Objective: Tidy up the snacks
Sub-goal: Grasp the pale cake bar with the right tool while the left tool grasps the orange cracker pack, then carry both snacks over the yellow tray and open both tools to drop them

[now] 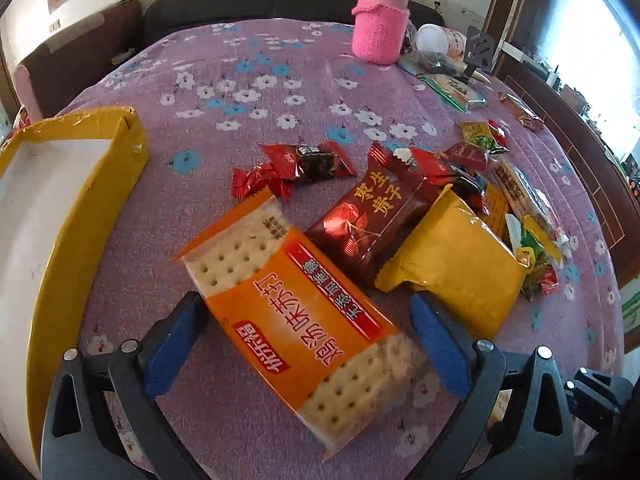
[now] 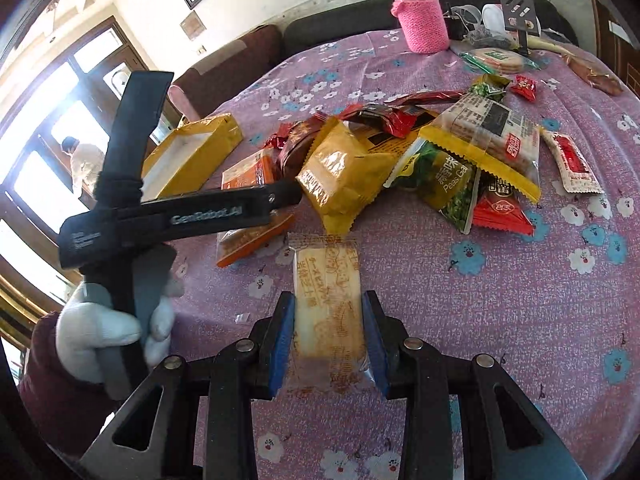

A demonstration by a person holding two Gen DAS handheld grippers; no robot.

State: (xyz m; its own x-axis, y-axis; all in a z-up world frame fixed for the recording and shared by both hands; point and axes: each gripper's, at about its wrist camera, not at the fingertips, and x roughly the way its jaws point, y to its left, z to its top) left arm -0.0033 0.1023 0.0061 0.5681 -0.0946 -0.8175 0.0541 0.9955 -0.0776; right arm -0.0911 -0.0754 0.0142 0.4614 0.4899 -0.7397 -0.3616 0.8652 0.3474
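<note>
The left gripper point(image 1: 304, 340) stands spread wide around the orange cracker pack point(image 1: 296, 312), which lies flat on the worktop right of the yellow box point(image 1: 120, 160). Close squarely across its short width. The right gripper point(image 2: 329, 344) is clenched on a pale biscuit packet point(image 2: 328, 312).

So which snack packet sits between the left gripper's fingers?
The orange cracker packet, with pale crackers showing at both ends. It lies between the open left gripper; the maroon packet and yellow packet lie beyond.
</note>
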